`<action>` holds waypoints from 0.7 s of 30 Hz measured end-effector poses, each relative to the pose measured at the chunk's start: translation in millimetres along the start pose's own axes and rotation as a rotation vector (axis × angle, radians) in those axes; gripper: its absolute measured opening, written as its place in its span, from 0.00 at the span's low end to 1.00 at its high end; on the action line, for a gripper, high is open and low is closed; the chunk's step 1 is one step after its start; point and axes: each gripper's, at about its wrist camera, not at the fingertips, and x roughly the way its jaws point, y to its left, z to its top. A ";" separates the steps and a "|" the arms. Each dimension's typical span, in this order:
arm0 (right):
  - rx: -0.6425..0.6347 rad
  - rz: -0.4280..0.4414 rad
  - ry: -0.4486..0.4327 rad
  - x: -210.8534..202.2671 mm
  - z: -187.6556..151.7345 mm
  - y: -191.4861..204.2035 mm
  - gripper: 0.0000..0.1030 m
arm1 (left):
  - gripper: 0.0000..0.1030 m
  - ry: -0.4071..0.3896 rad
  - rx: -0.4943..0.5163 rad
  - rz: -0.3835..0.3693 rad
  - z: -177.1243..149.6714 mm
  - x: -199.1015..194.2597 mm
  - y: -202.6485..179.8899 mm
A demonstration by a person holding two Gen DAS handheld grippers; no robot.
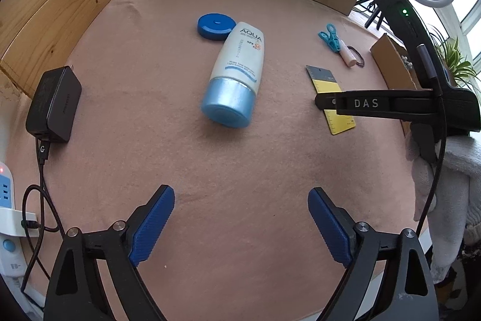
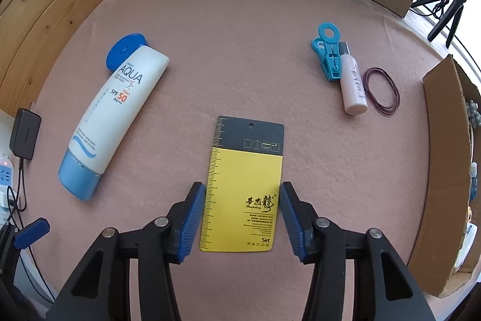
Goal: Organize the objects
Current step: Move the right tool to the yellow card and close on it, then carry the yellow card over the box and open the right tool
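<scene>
While my left tongs (image 1: pixel 241 226) gape wide and empty, my right tongs (image 2: pixel 242 218) narrowly straddle the card (image 2: pixel 243 185) at lower centre.

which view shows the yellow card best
The right wrist view: the yellow card lies flat and whole between the open right tool, print and ruler marks readable. In the left wrist view the card is small and partly covered by the right tool's finger.

card (image 2: pixel 243 185): yellow with dark top band and ruler edge, flat on pink mat (image 2: pixel 240 50)
sunscreen tube (image 2: pixel 117 113): white, blue cap, lying left of card
round blue lid (image 2: pixel 124 48): touching tube's far end
teal clip (image 2: pixel 327 56), small bottle (image 2: pixel 351 83), hair tie (image 2: pixel 381 91): clustered far right of card
</scene>
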 end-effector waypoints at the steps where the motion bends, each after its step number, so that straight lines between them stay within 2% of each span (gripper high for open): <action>1: 0.004 0.001 0.000 -0.5 -1.0 -1.1 0.45 | 0.90 0.004 -0.004 0.003 -0.7 0.7 1.1; 9: 0.061 0.041 -0.026 -13.1 -15.1 -15.2 0.45 | 0.90 0.018 -0.028 -0.002 -1.5 6.3 7.0; 16: 0.063 0.033 -0.124 -55.8 -33.0 -34.7 0.45 | 0.90 -0.013 -0.037 -0.003 3.9 -3.5 3.8; 21: 0.098 0.028 -0.188 -79.0 -25.4 -59.0 0.45 | 0.90 -0.028 -0.034 0.007 10.1 -5.3 -4.1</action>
